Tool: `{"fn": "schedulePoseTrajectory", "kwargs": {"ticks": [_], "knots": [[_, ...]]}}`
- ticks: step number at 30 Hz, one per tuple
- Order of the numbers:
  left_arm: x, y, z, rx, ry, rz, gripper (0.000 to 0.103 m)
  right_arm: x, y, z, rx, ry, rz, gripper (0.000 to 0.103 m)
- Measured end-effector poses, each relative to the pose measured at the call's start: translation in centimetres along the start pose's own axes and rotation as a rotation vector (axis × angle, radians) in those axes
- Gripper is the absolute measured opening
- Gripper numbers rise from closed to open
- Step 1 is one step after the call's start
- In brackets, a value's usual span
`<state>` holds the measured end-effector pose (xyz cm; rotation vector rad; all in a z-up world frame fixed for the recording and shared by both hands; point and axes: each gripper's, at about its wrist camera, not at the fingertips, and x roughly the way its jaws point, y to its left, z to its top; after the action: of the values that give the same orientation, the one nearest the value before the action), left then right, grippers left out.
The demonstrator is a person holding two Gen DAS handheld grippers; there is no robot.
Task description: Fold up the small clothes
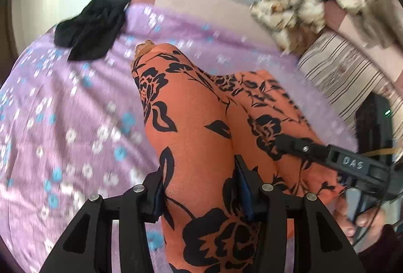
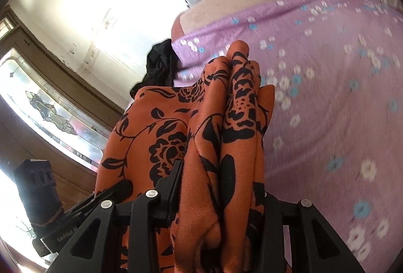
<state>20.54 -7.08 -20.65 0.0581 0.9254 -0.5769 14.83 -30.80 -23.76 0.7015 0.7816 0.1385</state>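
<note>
While both claws, left claw [image 1: 201, 193] and right claw [image 2: 221, 197], clenched the orange floral garment [image 1: 191, 122] bunched and lifted above the bed [image 1: 63, 102], you had no fold laid, and the black garment [image 1: 93, 24] lay untouched.

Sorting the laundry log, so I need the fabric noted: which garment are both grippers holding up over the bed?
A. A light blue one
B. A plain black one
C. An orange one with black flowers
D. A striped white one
C: the orange garment with black flowers is clamped in the left gripper and the right gripper, while the black garment lies on the purple bedspread.
</note>
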Motion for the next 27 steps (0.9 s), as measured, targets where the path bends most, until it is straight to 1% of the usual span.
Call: {"fn": "schedulePoseTrajectory", "kwargs": {"ticks": [1, 2, 3, 4, 5, 7, 8, 10, 12, 14, 16, 18, 20, 22, 27], "knots": [[1.2, 0.1, -0.4, -0.001, 0.048, 0.031, 0.055, 0.7, -0.2, -0.5, 0.000, 0.018, -0.022, 0.039], [2.6, 0.3, -1.0, -0.009, 0.114, 0.074, 0.059, 1.4, -0.5, -0.8, 0.006, 0.045, -0.048, 0.039], [3.4, 0.6, -1.3, -0.022, 0.149, 0.109, 0.063, 2.8, -1.1, -1.4, 0.026, 0.102, -0.103, 0.041], [3.2, 0.9, -1.6, -0.041, 0.136, 0.109, 0.066, 3.1, -1.8, -1.8, 0.044, 0.114, -0.148, 0.049], [2.8, 1.0, -1.6, -0.049, 0.125, 0.101, 0.067, 3.0, -2.1, -1.9, 0.058, 0.107, -0.151, 0.053], [1.5, 0.7, -1.6, -0.035, 0.106, 0.144, 0.068, 1.9, -2.0, -1.8, 0.075, 0.089, -0.159, 0.054], [0.5, 0.3, -1.8, -0.010, 0.078, 0.185, 0.068, 1.2, -1.5, -1.7, 0.058, 0.081, -0.166, 0.054], [-1.3, -0.5, -2.2, 0.025, 0.034, 0.243, 0.068, -0.5, -0.5, -1.6, 0.006, 0.043, -0.195, 0.057], [-3.7, -1.2, -2.4, 0.049, -0.013, 0.279, 0.070, -2.9, 0.9, -1.9, -0.062, -0.013, -0.224, 0.057], [-5.8, -1.9, -2.4, 0.061, -0.064, 0.317, 0.077, -5.1, 2.1, -2.1, -0.107, -0.054, -0.231, 0.057], [-8.2, -2.6, -2.1, 0.071, -0.126, 0.356, 0.078, -7.2, 3.5, -2.1, -0.141, -0.089, -0.229, 0.057], [-11.0, -3.5, -1.8, 0.084, -0.193, 0.377, 0.081, -10.1, 5.7, -2.2, -0.193, -0.136, -0.235, 0.058], [-13.3, -4.5, -1.2, 0.090, -0.245, 0.389, 0.086, -12.0, 7.6, -2.5, -0.234, -0.164, -0.239, 0.062], [-15.5, -5.3, -1.0, 0.096, -0.295, 0.399, 0.088, -13.7, 9.3, -3.0, -0.269, -0.187, -0.238, 0.063], [-19.8, -7.6, -0.7, 0.108, -0.387, 0.420, 0.093, -18.0, 12.8, -4.5, -0.361, -0.235, -0.241, 0.064]]}}
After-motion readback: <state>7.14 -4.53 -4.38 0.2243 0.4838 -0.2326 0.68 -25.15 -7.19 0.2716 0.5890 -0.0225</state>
